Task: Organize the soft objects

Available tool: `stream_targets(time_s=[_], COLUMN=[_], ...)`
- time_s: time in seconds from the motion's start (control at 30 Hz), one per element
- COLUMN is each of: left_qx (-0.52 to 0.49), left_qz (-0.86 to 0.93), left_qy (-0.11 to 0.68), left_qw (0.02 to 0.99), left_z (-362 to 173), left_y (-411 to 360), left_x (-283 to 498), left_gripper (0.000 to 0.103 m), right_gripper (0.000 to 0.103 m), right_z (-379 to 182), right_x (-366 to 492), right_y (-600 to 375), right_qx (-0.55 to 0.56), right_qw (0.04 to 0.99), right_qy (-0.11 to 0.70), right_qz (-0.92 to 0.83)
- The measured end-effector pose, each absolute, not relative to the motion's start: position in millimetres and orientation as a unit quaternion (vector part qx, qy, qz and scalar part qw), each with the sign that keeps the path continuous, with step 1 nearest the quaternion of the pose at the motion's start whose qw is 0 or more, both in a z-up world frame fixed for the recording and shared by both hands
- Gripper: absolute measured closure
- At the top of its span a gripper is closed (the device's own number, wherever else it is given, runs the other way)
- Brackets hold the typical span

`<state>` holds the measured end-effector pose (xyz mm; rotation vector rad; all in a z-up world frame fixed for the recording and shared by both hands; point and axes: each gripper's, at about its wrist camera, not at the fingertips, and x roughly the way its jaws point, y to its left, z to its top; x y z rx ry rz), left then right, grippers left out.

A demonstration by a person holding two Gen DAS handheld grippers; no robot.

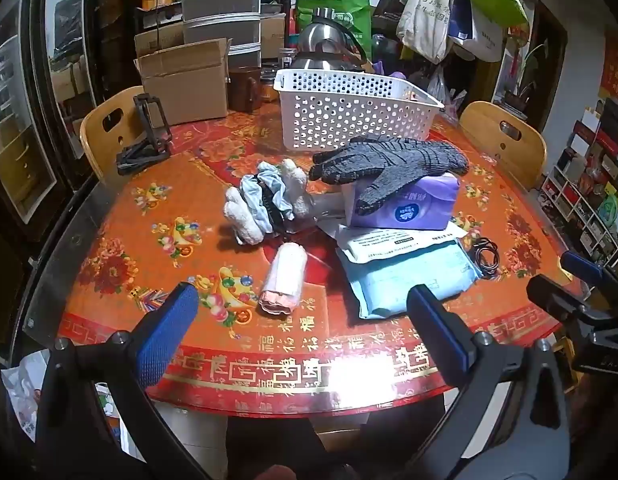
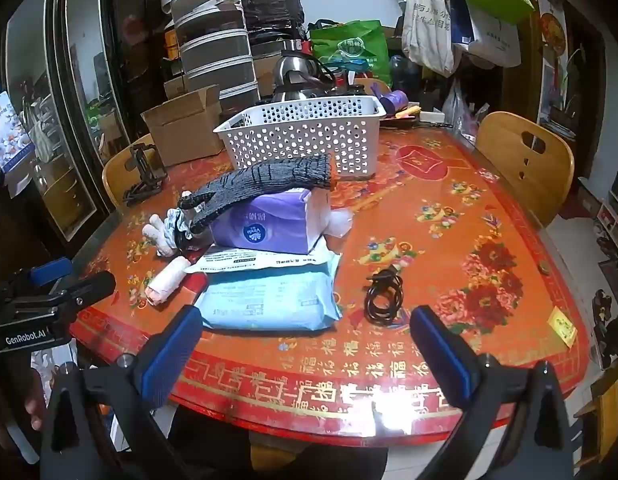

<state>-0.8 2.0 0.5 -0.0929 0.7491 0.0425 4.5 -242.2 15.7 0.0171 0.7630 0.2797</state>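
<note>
Starting from the soft stuff: a dark grey knit glove [image 1: 389,166] is draped over a purple soft tissue pack [image 1: 405,206], which sits on a white flat pouch and a pale blue wipes packet [image 1: 413,280]. Just left, a bundle of white fluffy socks and scrunchies [image 1: 265,204], and nearer me a rolled pink-white cloth [image 1: 285,280]. All loose on the red floral tabletop [image 2: 449,240], heaped near the edge, I guess staged for sorting into the white perforated plastic basket [image 1: 349,112] behind, which looks empty from here. A black coiled cable [image 2: 383,298] lies apart, not soft.

I hold both tools short of the pile, tilted down over the table edge. Left gripper [image 1: 303,312] fingers wide apart, nothing between. Right gripper [image 2: 307,334] same, spread and empty.
</note>
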Motion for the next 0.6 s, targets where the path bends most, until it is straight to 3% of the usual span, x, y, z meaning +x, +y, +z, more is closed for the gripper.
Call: stream_targets(time_s=[0.6], left_qx=[-0.038], left_qz=[0.021], left_qy=[0.369], left_qw=[0.928], left_z=[2.1], left_y=[-1.5], left_x=[5.0], left_gripper=[0.0], right_gripper=[0.0], right_z=[16.1], right_x=[6.1], right_y=[-241.2], right_qx=[0.01], right_qw=[0.919], right_qy=[0.369], right_qz=[0.14])
